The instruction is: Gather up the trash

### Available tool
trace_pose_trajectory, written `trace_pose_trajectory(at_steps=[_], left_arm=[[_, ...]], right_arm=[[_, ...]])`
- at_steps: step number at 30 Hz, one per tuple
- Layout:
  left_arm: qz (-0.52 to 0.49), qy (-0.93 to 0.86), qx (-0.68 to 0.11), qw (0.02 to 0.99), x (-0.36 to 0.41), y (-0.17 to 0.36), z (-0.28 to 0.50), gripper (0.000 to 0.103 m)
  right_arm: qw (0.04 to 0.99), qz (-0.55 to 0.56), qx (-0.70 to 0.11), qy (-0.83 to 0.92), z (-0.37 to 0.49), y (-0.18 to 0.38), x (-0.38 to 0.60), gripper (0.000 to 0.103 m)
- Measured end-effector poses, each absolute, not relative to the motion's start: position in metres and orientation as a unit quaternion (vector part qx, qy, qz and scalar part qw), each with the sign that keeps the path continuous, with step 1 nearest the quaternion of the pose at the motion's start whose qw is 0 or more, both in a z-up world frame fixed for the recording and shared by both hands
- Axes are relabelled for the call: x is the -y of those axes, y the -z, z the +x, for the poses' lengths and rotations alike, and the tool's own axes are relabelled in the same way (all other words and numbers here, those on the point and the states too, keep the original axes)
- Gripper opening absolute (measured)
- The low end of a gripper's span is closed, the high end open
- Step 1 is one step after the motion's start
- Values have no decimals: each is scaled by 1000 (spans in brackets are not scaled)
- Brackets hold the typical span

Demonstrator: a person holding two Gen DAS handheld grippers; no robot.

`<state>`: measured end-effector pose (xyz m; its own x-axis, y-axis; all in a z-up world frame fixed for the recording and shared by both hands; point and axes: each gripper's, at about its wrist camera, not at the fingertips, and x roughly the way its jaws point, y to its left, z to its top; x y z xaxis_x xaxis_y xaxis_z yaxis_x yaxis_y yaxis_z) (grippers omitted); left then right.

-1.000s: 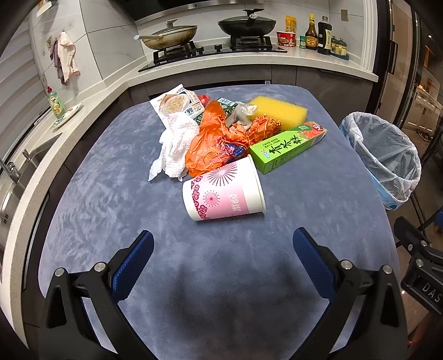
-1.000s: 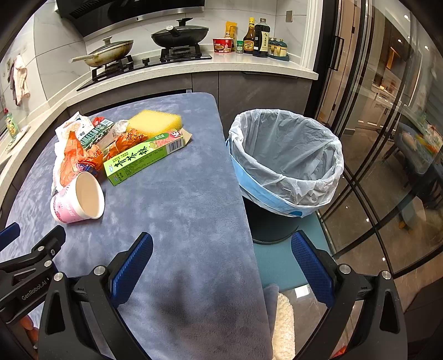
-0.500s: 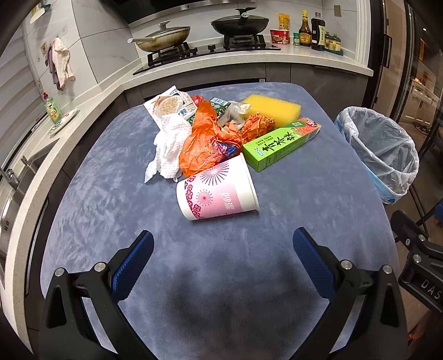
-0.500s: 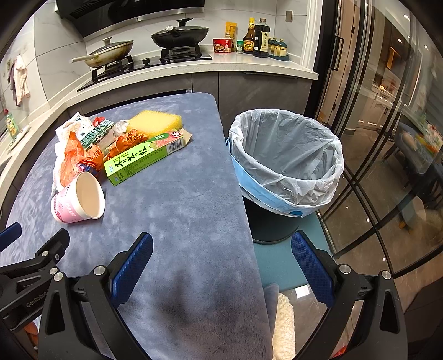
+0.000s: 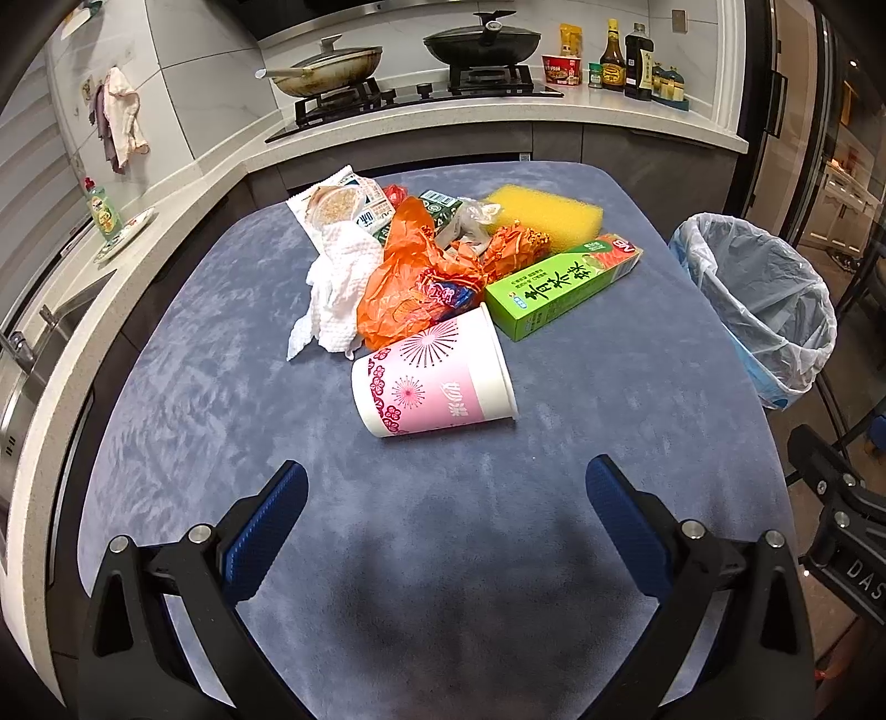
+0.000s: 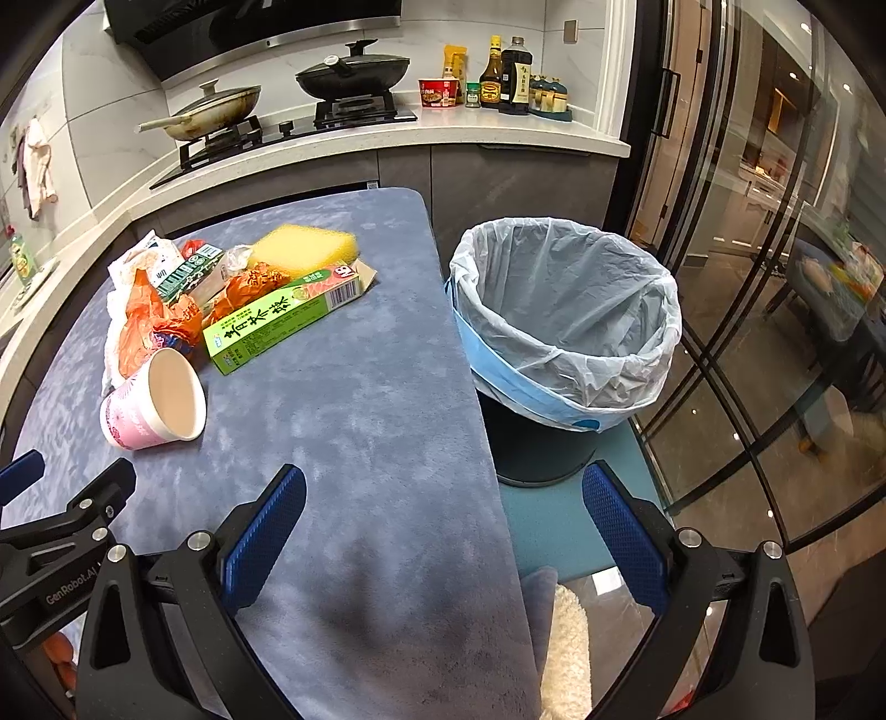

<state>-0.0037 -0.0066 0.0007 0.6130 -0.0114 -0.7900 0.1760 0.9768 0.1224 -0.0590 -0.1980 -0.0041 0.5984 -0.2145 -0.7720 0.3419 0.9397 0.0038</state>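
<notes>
A pile of trash lies on the blue-grey table (image 5: 221,387): a pink paper cup (image 5: 434,382) on its side, a green box (image 5: 559,285), an orange plastic bag (image 5: 410,288), a white paper towel (image 5: 338,282), a yellow sponge (image 5: 545,210) and a food packet (image 5: 338,199). A lined trash bin (image 6: 565,321) stands off the table's right edge. My left gripper (image 5: 443,493) is open and empty, just short of the cup. My right gripper (image 6: 443,493) is open and empty over the table's right edge. The cup (image 6: 158,399) and box (image 6: 282,315) also show in the right wrist view.
A kitchen counter (image 5: 609,111) curves behind the table with a stove, a pan (image 5: 326,69), a wok (image 5: 482,41) and sauce bottles (image 5: 626,55). A sink (image 5: 33,354) is at the left. Glass doors (image 6: 775,277) stand right of the bin.
My left gripper has drawn back a little and tilted, so the trash pile sits slightly higher and left in its view. The right gripper has hardly moved.
</notes>
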Motion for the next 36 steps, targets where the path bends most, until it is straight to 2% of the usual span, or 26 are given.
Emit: trace_pose_trajectory(at_steps=[36], left_arm=[[98,57,-437,892,13,-2,-6,96]], right_arm=[[890,81,-419,164,-63,6,203,96]])
